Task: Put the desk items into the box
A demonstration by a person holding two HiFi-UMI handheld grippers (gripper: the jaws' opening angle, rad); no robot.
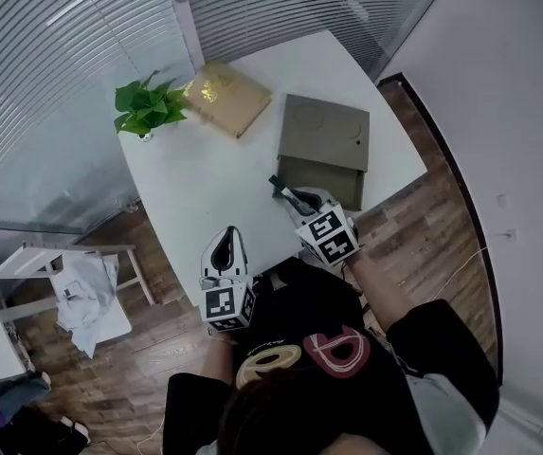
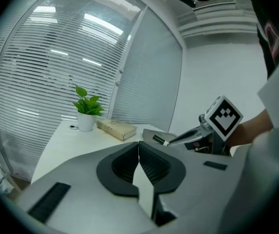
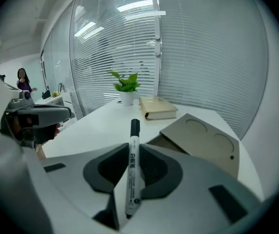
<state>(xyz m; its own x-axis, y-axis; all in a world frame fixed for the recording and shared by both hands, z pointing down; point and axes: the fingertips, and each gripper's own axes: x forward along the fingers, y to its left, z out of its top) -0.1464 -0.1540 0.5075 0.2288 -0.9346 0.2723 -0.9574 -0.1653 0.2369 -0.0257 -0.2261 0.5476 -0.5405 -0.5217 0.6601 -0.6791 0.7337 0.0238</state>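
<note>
My right gripper (image 1: 297,201) is shut on a white marker with a black cap (image 1: 284,192), held just over the near side of the brown cardboard box (image 1: 325,133), whose flap stands open. In the right gripper view the marker (image 3: 133,162) lies lengthwise between the pads of the right gripper (image 3: 132,172), cap pointing out towards the box (image 3: 202,141). My left gripper (image 1: 226,246) hovers at the table's near edge, shut and empty. In its own view the left gripper (image 2: 139,156) shows its pads touching.
A tan book (image 1: 226,98) and a potted green plant (image 1: 146,108) sit at the far side of the white table (image 1: 195,183). A white stool with cloth on it (image 1: 81,292) stands on the wooden floor to the left. Glass walls with blinds surround the table.
</note>
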